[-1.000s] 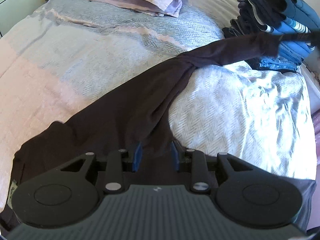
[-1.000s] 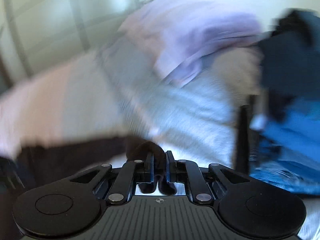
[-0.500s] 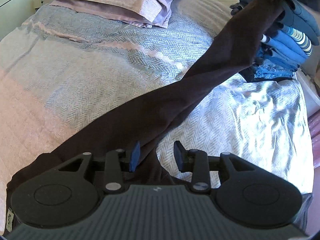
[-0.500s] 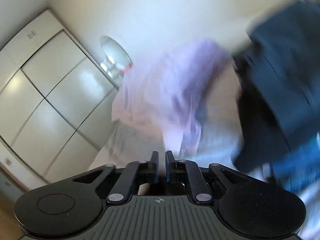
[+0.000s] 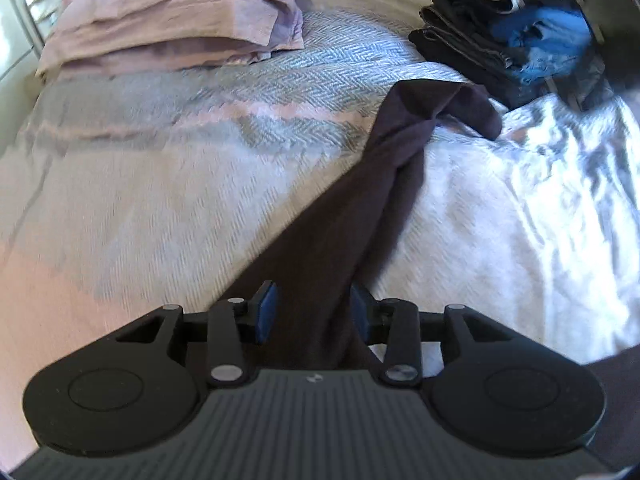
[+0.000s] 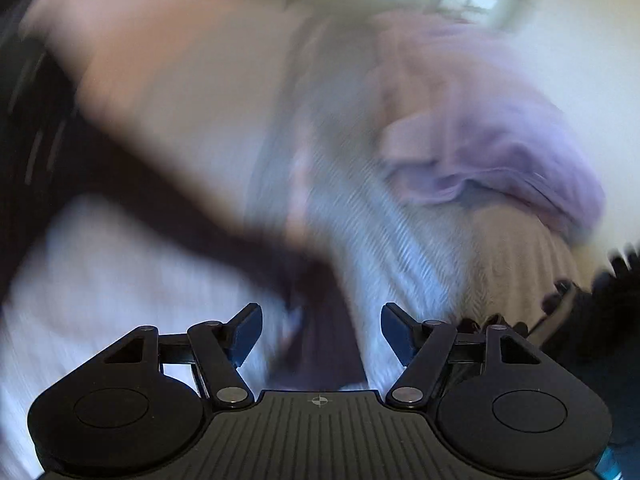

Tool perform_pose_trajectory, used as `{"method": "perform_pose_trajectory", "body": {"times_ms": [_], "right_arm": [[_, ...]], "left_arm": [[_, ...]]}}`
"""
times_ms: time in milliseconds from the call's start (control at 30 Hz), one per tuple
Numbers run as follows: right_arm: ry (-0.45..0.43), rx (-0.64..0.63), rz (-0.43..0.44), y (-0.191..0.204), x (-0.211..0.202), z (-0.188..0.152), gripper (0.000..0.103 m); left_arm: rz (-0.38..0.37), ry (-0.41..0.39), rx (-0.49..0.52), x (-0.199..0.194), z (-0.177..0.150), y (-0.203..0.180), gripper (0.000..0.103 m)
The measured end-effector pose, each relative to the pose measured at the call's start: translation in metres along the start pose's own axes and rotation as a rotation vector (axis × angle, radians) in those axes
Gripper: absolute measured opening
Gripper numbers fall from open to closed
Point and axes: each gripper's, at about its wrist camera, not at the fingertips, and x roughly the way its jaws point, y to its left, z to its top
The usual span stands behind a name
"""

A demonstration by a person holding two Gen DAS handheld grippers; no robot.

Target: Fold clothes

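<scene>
I see a big bed (image 5: 140,200) with a pale blanket in zigzag weave. Far away on it lie purple pillows (image 5: 180,20). At the far right sits a pile of folded clothes (image 5: 500,36), dark and blue ones.

A long dark garment (image 5: 360,208) lies across the bed. It runs from my left tool (image 5: 312,312), near me, up to the far right, where its end is bunched and folded over just beside the pile.

My left tool is opening. The dark cloth goes between its blue pads (image 5: 266,312), but I see a gap beside the left pad, so it is let go, not squeezed.

My right tool (image 6: 322,334) is opening wide too. Its view is very blurry. The dark garment (image 6: 168,200) lies below its spread fingers (image 6: 246,330), and they do not pinch it.
</scene>
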Motion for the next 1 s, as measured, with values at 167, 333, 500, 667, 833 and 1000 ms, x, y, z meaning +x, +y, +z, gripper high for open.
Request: {"method": "perform_pose_trajectory", "body": {"times_ms": [167, 333, 500, 667, 833, 1000], "right_arm": [[0.039, -0.163, -0.040, 0.030, 0.047, -0.023, 0.068], [0.097, -0.092, -0.073, 0.011, 0.070, -0.035, 0.001], [0.161, 0.001, -0.055, -0.019, 0.021, -0.032, 0.001], [0.130, 0.072, -0.116, -0.051, -0.056, 0.001, 0.001], [0.101, 0.006, -0.258, -0.047, -0.023, 0.031, 0.004], [0.062, -0.020, -0.284, -0.027, 0.035, 0.027, 0.068]], "left_arm": [[0.027, 0.000, 0.034, 0.030, 0.017, 0.010, 0.036], [0.002, 0.025, 0.091, 0.058, 0.028, 0.008, 0.036], [-0.071, 0.024, 0.227, 0.060, 0.031, 0.000, 0.029], [-0.146, 0.000, 0.271, 0.042, 0.036, 0.004, 0.001], [-0.192, -0.012, 0.118, 0.036, 0.040, 0.035, 0.000], [-0.199, -0.005, -0.012, 0.046, 0.042, 0.056, 0.000]]}}
